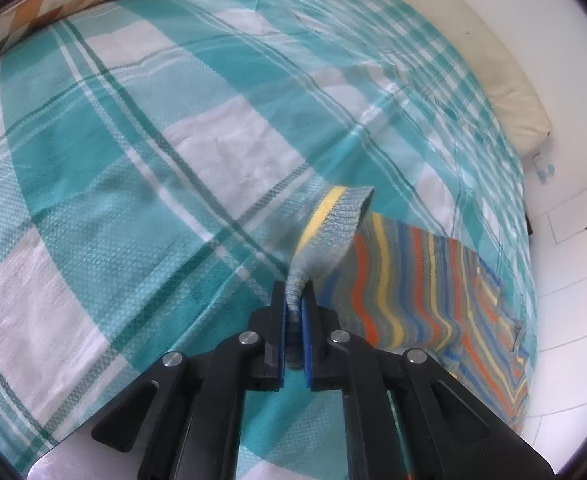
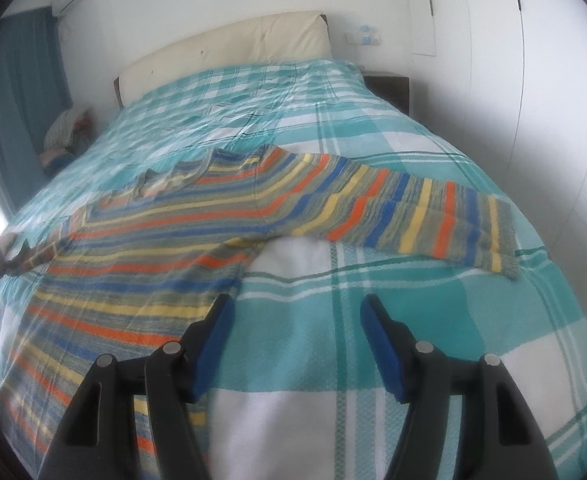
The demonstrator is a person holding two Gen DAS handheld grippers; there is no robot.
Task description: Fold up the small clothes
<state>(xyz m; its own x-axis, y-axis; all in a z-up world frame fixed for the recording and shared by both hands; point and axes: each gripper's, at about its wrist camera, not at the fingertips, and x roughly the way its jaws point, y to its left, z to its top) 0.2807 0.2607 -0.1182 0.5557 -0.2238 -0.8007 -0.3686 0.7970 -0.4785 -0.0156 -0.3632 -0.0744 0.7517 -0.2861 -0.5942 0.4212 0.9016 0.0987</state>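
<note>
1. Your striped sweater (image 2: 197,236) lies spread flat on the bed (image 2: 373,320), one sleeve stretched toward 3 o'clock.
2. Your left tool (image 1: 293,300) is clamped on the other sleeve's cuff (image 1: 329,224).
3. Your right tool (image 2: 297,316) hovers open, touching nothing, at the sweater's 5 o'clock.

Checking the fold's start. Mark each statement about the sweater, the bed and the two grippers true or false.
1. The left gripper is shut on the sweater cuff. True.
2. The right gripper holds the other sleeve. False: its jaws stand open over the bedspread, holding nothing.
3. The sweater is plain grey. False: it is striped orange, yellow and blue.
4. The far sleeve lies flat, stretched out. True.
</note>
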